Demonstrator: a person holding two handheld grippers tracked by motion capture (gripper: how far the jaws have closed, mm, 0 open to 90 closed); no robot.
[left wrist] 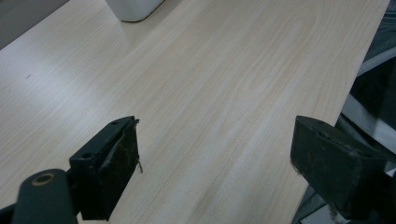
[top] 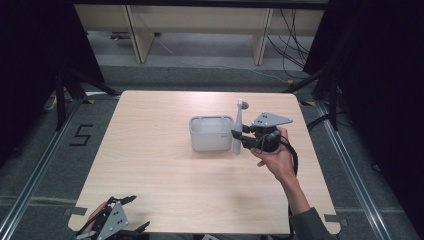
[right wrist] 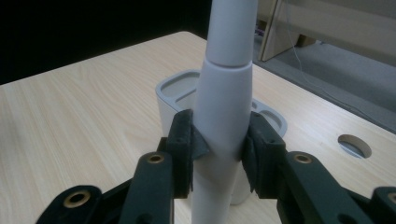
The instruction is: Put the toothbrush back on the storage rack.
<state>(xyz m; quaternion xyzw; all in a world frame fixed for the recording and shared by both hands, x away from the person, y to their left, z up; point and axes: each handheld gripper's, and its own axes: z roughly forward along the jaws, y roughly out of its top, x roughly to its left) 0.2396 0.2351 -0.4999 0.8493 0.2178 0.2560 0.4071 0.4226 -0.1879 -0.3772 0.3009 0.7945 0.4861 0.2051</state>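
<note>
Broadly, the pale wooden surface (top: pixel 165 175) spreads under both claws, and the grey rectangular container (top: pixel 211 133) stands on it just beyond the right claw (top: pixel 242 136), close beside the object that claw grips. Next, the right claw is partly closed with both pads pressed on the thick lower body of a tall grey upright tool (right wrist: pixel 223 116), whose slimmer neck rises above the pads. Lastly, the left claw (left wrist: pixel 215 154) hovers wide open over bare wood, holding nothing, well apart from the container.

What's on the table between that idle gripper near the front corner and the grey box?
Nothing: in the high view, bare wood runs from the left gripper to the grey box. The left gripper view shows the same empty tabletop.
</note>
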